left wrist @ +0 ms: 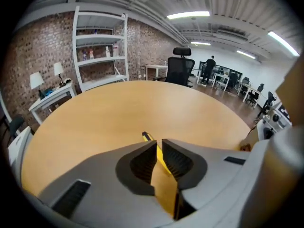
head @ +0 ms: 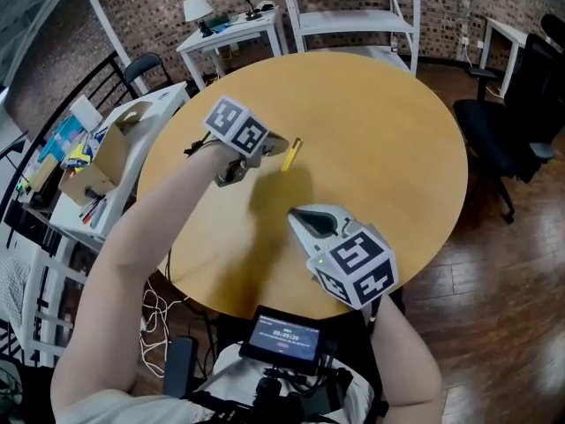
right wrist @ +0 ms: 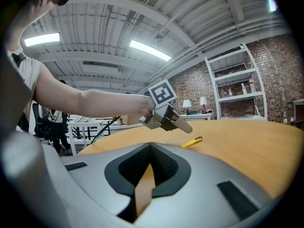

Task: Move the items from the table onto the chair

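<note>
A small yellow utility knife (head: 291, 154) lies on the round wooden table (head: 388, 140), left of its middle. My left gripper (head: 279, 142) hovers just beside and above the knife without touching it; in the right gripper view the knife (right wrist: 192, 142) rests flat on the wood below the left gripper (right wrist: 187, 127). The left gripper view shows its jaws a narrow slit apart, with the knife (left wrist: 147, 137) seen through the gap and nothing pressed by the pads. My right gripper (head: 294, 215) floats near the table's front, shut and empty.
A black office chair (head: 516, 117) stands to the right of the table. White shelving (head: 353, 16) and a white side table with lamps (head: 229, 29) are behind. A cluttered white desk with a cardboard box (head: 106, 162) sits at the left.
</note>
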